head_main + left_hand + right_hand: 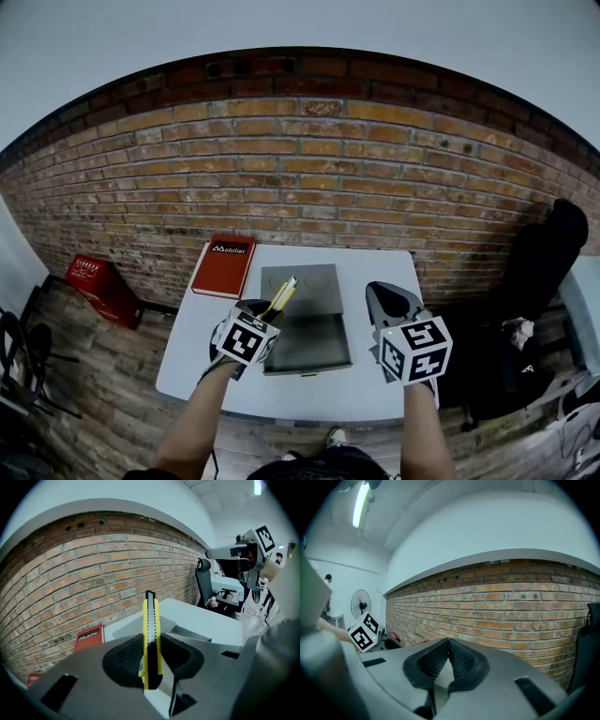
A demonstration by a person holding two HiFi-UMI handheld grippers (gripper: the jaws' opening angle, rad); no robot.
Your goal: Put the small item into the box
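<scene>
A yellow and black utility knife [151, 634] stands upright between the pads of my left gripper [151, 660], which is shut on it. In the head view the utility knife [281, 296] pokes up from the left gripper [265, 319], at the left edge of the open grey box [306, 343]. The box's lid [301, 286] lies back flat behind it on the white table [375, 384]. My right gripper [382, 298] hovers right of the box, and in its own view its jaws [448, 641] meet at the tips with nothing between them.
A red book [224, 265] lies on the table's far left corner, also seen as the red book [88, 638]. A brick wall [300, 169] runs behind the table. A red crate [101, 286] sits on the floor at left, a black chair [548, 253] at right.
</scene>
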